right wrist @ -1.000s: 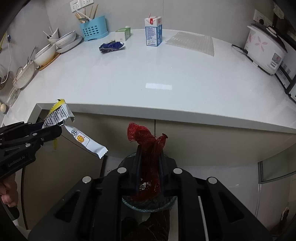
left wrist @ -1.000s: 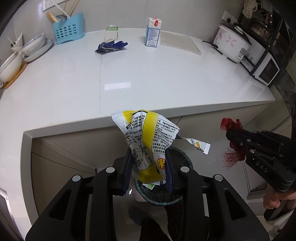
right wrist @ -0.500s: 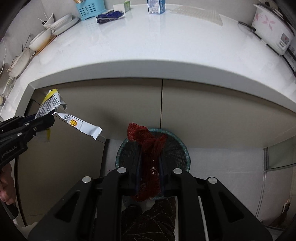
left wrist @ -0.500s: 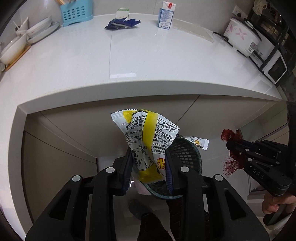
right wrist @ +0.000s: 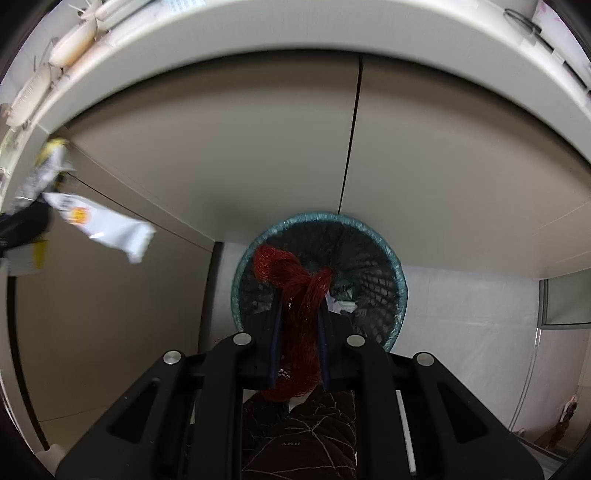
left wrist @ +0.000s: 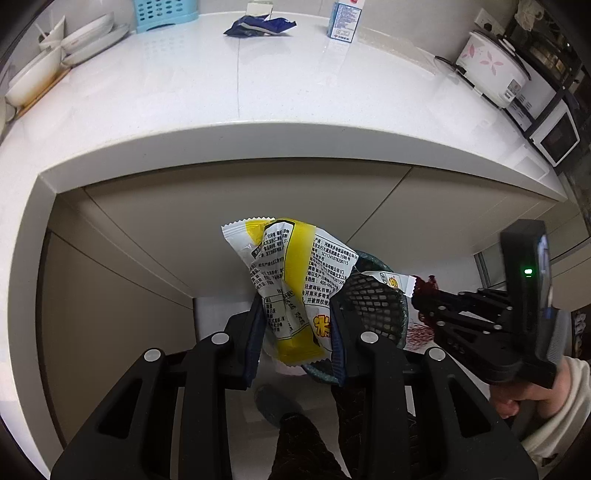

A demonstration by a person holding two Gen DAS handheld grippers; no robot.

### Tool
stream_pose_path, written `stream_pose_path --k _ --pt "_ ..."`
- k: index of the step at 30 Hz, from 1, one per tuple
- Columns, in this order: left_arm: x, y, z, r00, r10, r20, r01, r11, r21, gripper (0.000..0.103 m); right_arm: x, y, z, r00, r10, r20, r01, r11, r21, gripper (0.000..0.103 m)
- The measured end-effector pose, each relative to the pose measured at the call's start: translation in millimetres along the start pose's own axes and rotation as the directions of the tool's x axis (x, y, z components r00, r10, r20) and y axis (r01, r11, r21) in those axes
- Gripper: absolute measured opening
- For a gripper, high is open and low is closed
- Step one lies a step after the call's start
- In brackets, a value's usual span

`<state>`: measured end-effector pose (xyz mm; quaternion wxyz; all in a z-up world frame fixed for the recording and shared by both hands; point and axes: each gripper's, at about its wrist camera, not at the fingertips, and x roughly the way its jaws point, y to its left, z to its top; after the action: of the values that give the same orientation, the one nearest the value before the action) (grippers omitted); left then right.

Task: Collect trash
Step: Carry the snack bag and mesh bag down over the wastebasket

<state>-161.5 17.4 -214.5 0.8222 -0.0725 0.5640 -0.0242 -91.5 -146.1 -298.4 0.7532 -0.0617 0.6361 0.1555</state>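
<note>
Overhead: white counter [left wrist: 221, 92] across top of left wrist view, beige cabinet fronts [right wrist: 258, 147] below its edge. On counter: rice cooker [left wrist: 491, 70] far right, stacked bowls [left wrist: 62, 48] far left, blue rack [left wrist: 159, 14] at back, blue wrapper [left wrist: 258, 26] and milk carton [left wrist: 345, 18] near back centre, well apart from the edge. On floor against cabinets: round mesh trash bin [right wrist: 369, 266] with teal rim, some scraps inside. Left claw [left wrist: 295, 332] clamped on crumpled yellow-and-white snack bag [left wrist: 291, 280], bag sticking up between the fingers, beside the bin's left rim in the left wrist view; small white sachet [right wrist: 99, 225] jutting from the bag's right side. Right claw [right wrist: 299, 332] pinched on red mesh net [right wrist: 295, 291], bunched, held over the near rim of the bin, upper knot over the bin opening. Dark patterned clothing [right wrist: 306, 435] at bottom of right wrist view.
</note>
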Motion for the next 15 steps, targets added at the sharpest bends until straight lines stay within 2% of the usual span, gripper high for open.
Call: stream_pose_path --k 7,15 --pt "7 2 -3 1.000 0.018 -0.019 -0.018 1.000 -0.003 0.030 25 -4 0 0.999 -0.018 -0.051 0.018 1.000 0.004 0.017" --pt "17 -1 -5 0.999 0.025 -0.048 -0.026 1.000 -0.005 0.030 34 -3 1 0.997 -0.037 -0.072 0.037 0.999 -0.009 0.027"
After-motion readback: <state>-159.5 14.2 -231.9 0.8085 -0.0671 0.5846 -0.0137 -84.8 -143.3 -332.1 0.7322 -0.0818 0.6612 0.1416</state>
